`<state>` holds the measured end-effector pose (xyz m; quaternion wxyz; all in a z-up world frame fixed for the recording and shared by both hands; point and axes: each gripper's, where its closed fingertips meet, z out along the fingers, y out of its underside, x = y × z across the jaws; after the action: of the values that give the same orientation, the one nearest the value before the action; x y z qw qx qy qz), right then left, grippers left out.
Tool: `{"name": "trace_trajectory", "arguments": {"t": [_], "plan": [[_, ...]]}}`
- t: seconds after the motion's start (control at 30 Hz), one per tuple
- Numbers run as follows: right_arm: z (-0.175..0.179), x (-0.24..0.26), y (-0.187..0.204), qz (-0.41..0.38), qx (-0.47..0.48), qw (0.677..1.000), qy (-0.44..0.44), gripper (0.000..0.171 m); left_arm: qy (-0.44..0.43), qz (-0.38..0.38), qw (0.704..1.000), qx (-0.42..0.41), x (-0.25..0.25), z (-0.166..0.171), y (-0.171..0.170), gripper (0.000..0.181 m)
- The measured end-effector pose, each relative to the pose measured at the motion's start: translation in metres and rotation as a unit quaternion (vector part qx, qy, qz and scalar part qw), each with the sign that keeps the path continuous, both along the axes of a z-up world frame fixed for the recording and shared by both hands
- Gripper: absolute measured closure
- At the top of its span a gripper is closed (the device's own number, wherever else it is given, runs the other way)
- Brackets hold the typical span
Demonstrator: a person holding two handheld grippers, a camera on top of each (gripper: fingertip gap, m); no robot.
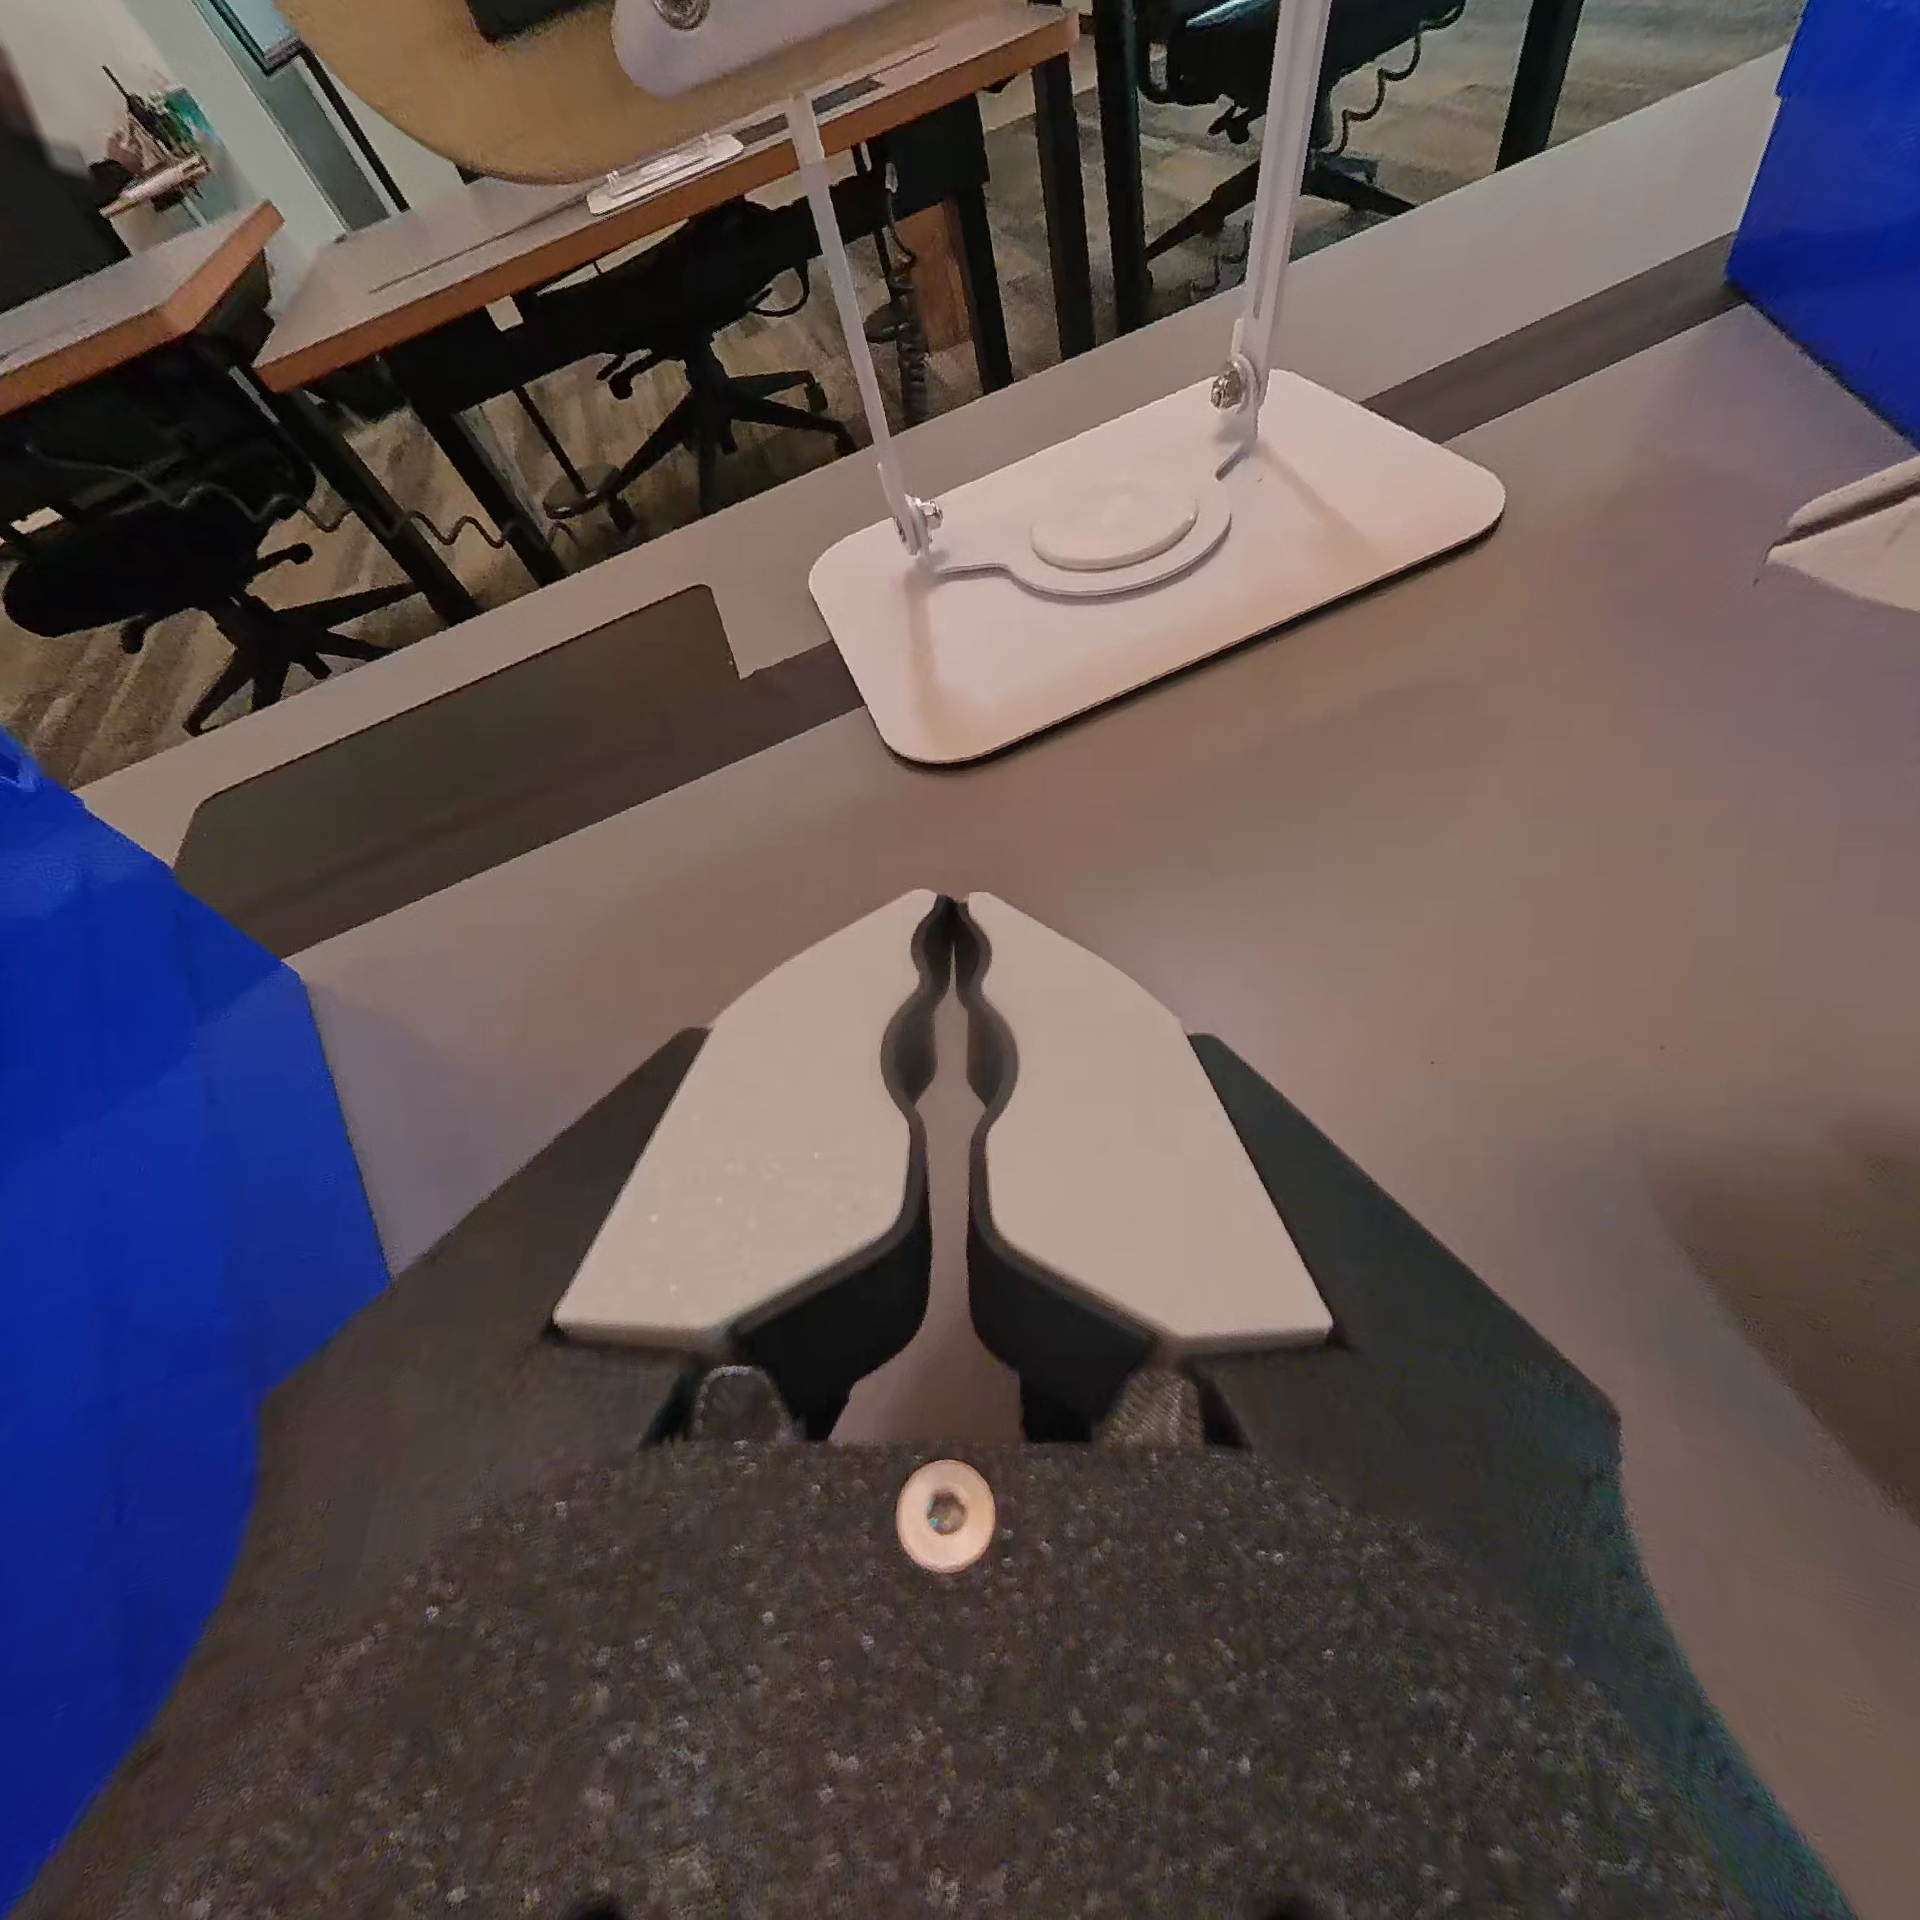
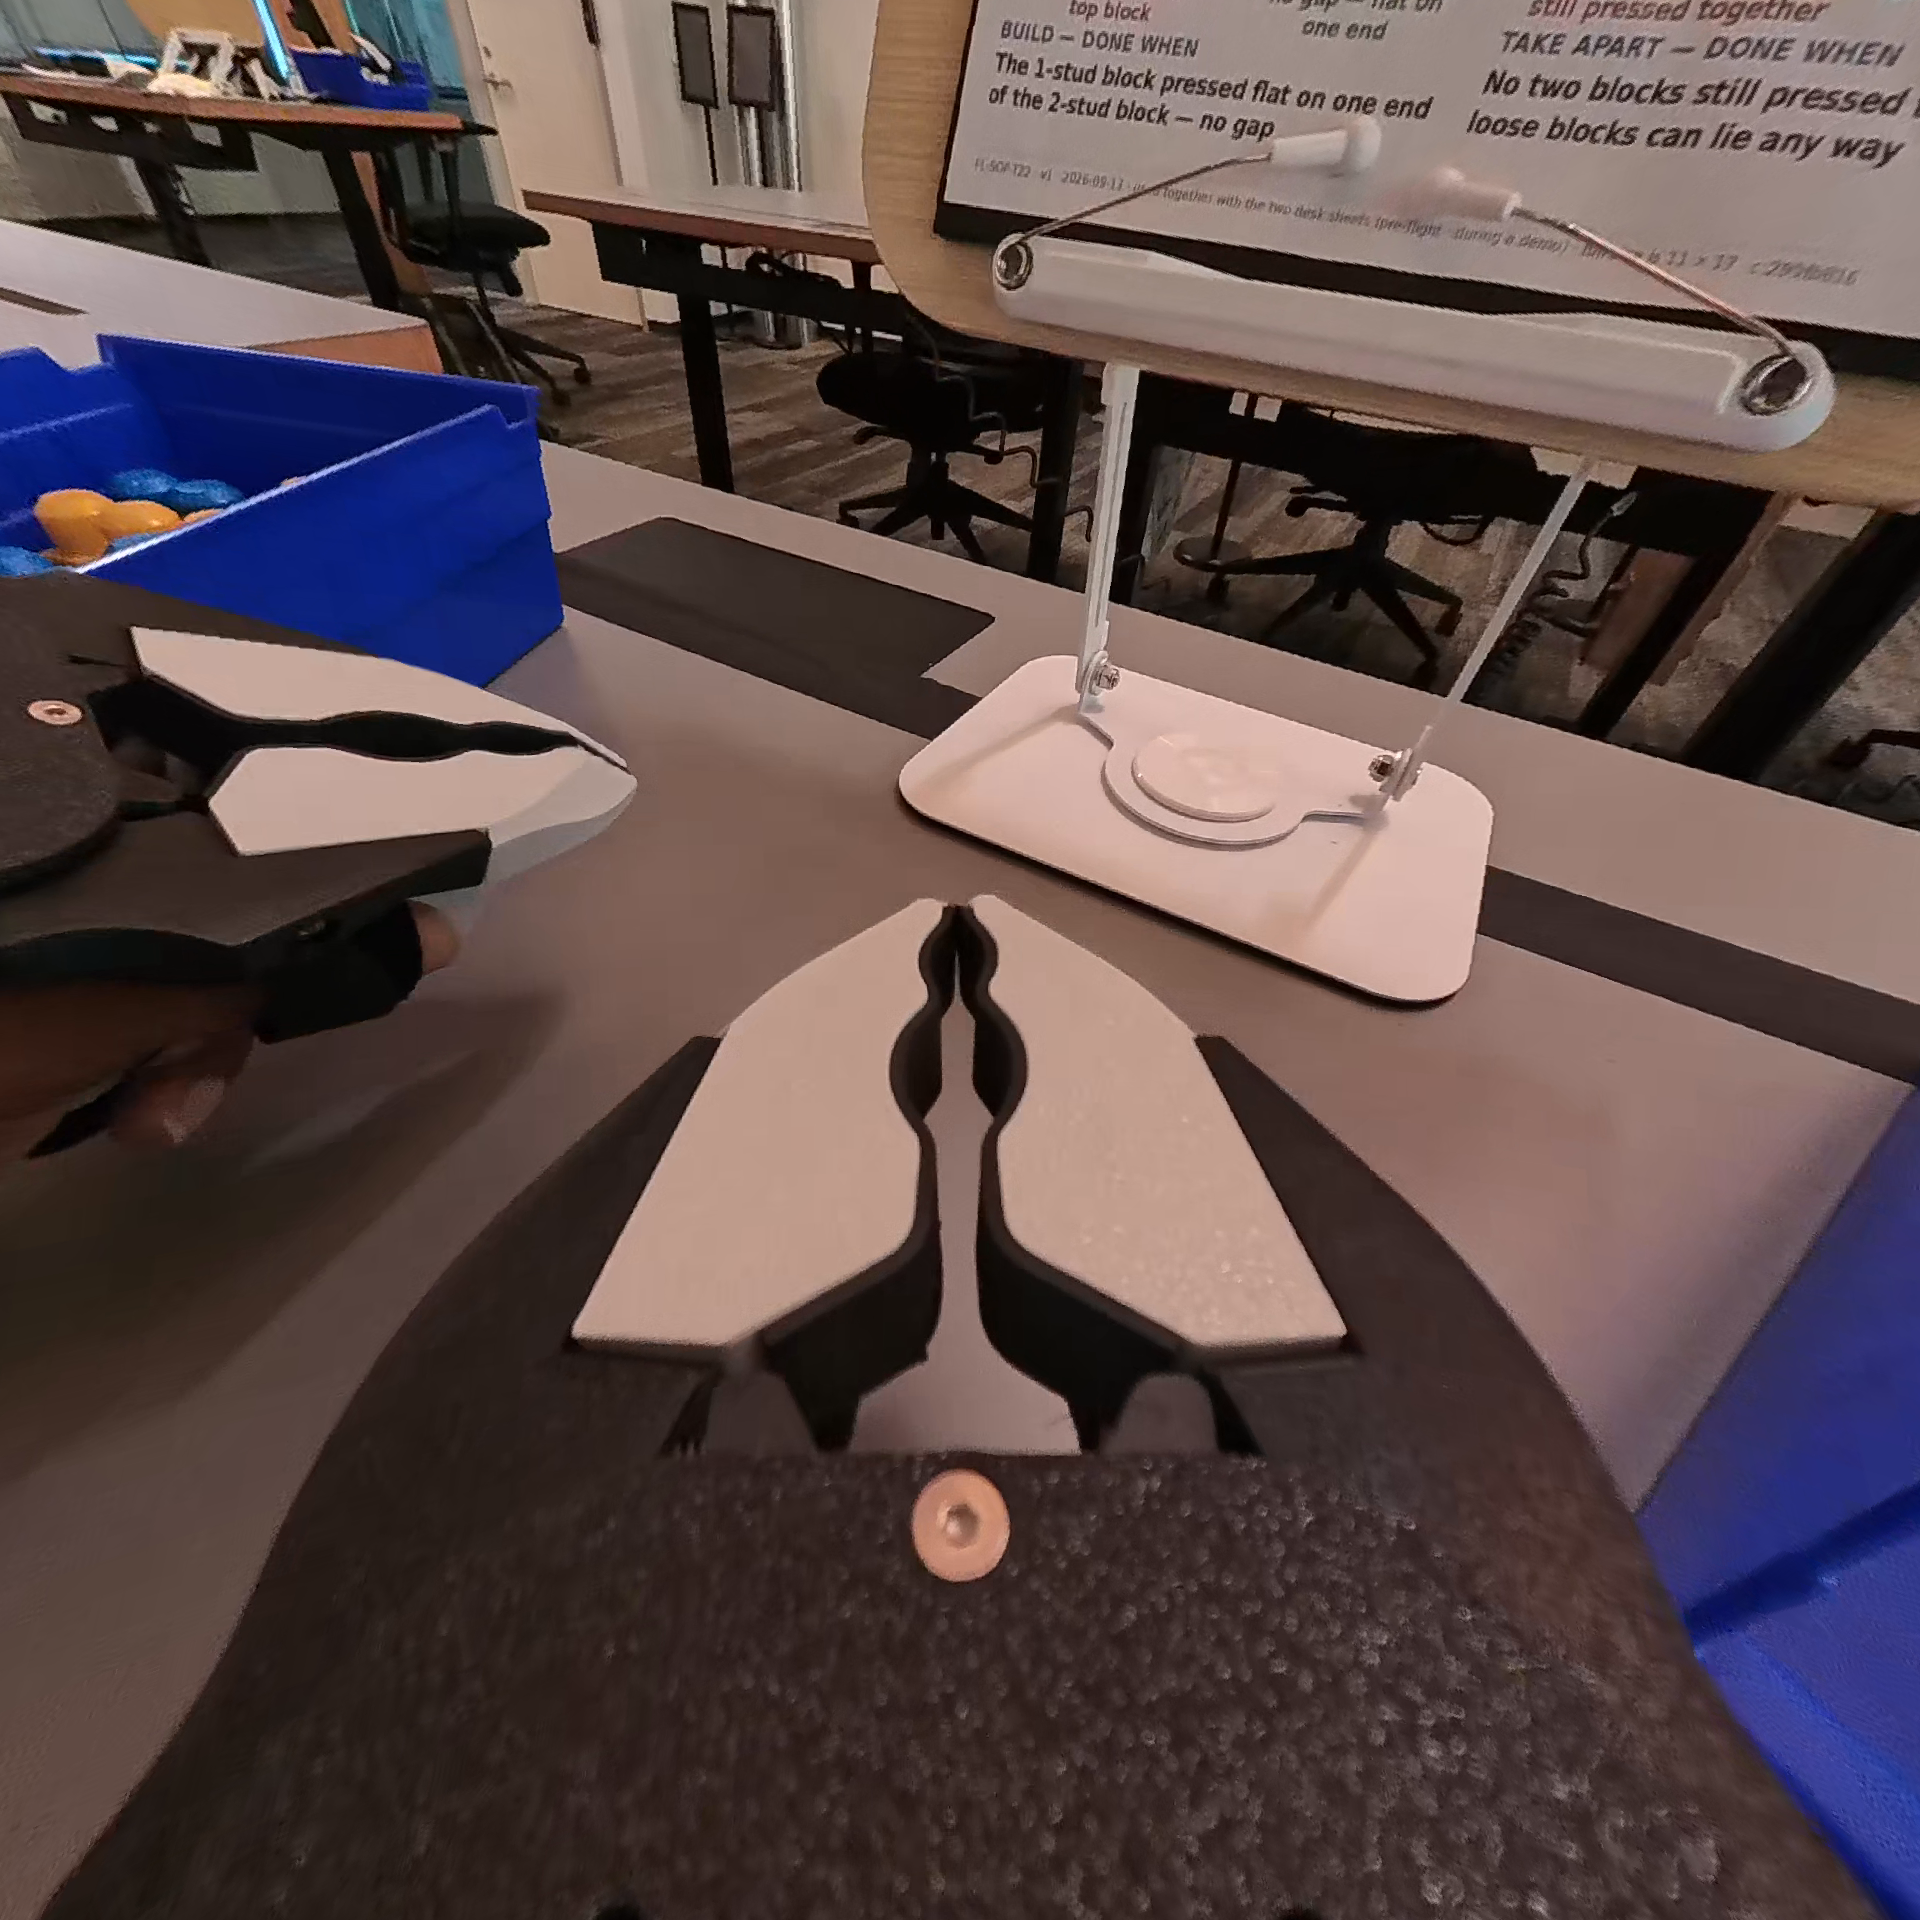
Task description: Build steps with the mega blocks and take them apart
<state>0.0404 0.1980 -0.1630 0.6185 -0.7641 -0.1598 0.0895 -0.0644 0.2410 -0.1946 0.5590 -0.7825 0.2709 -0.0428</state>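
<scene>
My left gripper (image 1: 952, 906) is shut with nothing between its pads and hovers over the bare grey table (image 1: 1351, 883). It also shows in the right wrist view (image 2: 597, 753) at the left, shut and empty, held by a gloved hand (image 2: 312, 977). My right gripper (image 2: 956, 914) is shut with nothing between its pads, above the table. Orange and blue blocks (image 2: 104, 514) lie in a blue bin (image 2: 343, 520) at the left of the right wrist view. No block lies on the table near either gripper.
A white stand base (image 2: 1205, 821) sits ahead on the table and carries a board with a printed sheet (image 2: 1455, 104). The base also shows in the left wrist view (image 1: 1153, 561). Blue bins stand at both sides (image 1: 156, 1143) (image 2: 1808, 1455). Desks and office chairs stand beyond the table's far edge. The left gripper's tips are roughly 12 centimetres from the right gripper's.
</scene>
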Motion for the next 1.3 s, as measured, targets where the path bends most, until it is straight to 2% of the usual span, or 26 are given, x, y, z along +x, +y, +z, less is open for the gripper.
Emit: {"name": "trace_trajectory", "arguments": {"t": [0.3,0.7,1.03,1.3], "plan": [[0.012,-0.012,-0.007,0.030,0.038,0.999,-0.024,0.171,0.019,-0.013,1.000,0.005,0.007,0.000,-0.008,0.181],[0.017,-0.013,-0.013,0.029,0.059,0.996,-0.063,0.171,0.053,-0.016,0.998,0.024,0.012,-0.003,-0.016,0.181],[0.012,0.003,-0.005,-0.017,0.045,0.997,-0.064,0.171,0.027,-0.012,0.999,0.039,0.013,0.010,-0.018,0.181],[0.008,0.003,-0.004,-0.016,0.040,0.997,-0.061,0.171,0.022,-0.011,0.998,0.049,0.014,0.016,-0.021,0.181]]}}
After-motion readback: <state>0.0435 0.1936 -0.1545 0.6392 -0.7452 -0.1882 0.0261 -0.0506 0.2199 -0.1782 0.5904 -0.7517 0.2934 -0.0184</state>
